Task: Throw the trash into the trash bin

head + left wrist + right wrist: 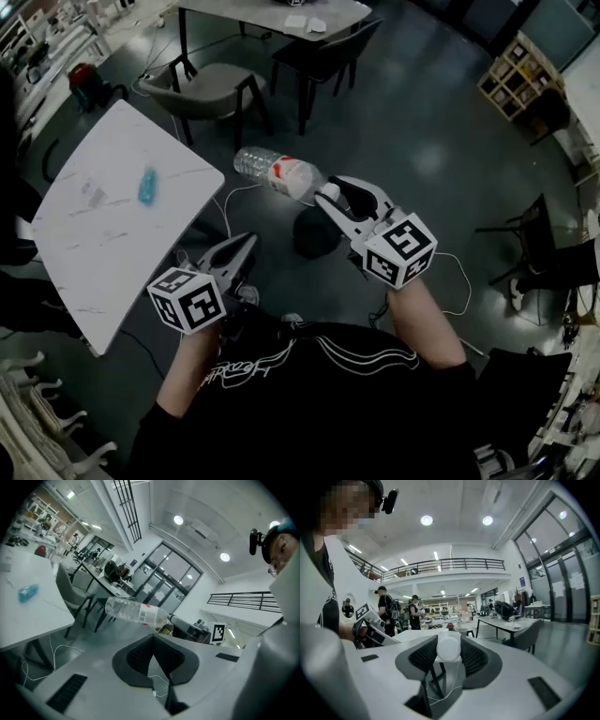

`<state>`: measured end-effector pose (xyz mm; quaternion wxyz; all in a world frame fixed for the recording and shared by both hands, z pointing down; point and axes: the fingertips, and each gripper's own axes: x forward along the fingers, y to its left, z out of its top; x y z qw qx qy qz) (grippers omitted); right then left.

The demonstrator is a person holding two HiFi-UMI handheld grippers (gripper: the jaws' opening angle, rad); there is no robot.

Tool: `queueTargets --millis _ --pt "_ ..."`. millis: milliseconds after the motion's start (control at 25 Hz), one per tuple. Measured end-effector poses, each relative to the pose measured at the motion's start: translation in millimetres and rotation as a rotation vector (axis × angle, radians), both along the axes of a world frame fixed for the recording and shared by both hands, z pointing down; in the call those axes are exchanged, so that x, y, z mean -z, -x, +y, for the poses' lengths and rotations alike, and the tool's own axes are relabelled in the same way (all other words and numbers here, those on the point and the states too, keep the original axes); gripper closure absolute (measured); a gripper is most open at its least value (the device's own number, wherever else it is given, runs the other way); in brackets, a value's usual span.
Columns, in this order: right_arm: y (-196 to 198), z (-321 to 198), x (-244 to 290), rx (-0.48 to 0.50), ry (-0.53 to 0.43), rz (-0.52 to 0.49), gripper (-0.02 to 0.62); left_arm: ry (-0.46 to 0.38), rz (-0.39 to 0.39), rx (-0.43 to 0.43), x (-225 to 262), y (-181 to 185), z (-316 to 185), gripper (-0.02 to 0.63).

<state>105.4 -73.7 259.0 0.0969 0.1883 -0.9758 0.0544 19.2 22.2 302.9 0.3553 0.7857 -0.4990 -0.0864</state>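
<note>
A clear plastic bottle (277, 172) with a red-and-white label hangs level in the air over the dark floor. My right gripper (328, 195) is shut on its cap end. In the right gripper view the white cap (449, 648) sits pressed between the black pads. A dark round bin (314, 234) stands on the floor just below the bottle and the right gripper. My left gripper (246, 242) is lower left of the bottle, jaws together and empty. In the left gripper view the bottle (133, 611) floats above the closed pads (140, 656).
A white marbled table (103, 234) stands at the left, bearing a small blue item (147, 185) and a scrap of paper (92, 192). A grey chair (211, 89) and a black chair (323, 56) are farther off. White cables (459, 281) trail on the floor.
</note>
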Motion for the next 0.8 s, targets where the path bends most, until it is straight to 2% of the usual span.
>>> queueTargets --millis 160,360,600,800 --pt "-61 -24 -19 -0.121 0.023 0.023 0.42 0.01 -0.013 -0.113 -4 -48 -23 0.601" --pt "-99 -44 -75 -0.235 0.113 0.104 0.42 0.111 0.013 -0.213 -42 -72 -51 0.601" --pt "-107 -89 -157 -0.291 0.208 0.249 0.42 0.217 0.021 -0.293 -97 -80 -108 0.601" --pt "-94 -123 -243 -0.31 0.296 0.368 0.42 0.313 -0.054 -0.362 -174 -69 -138 0.601"
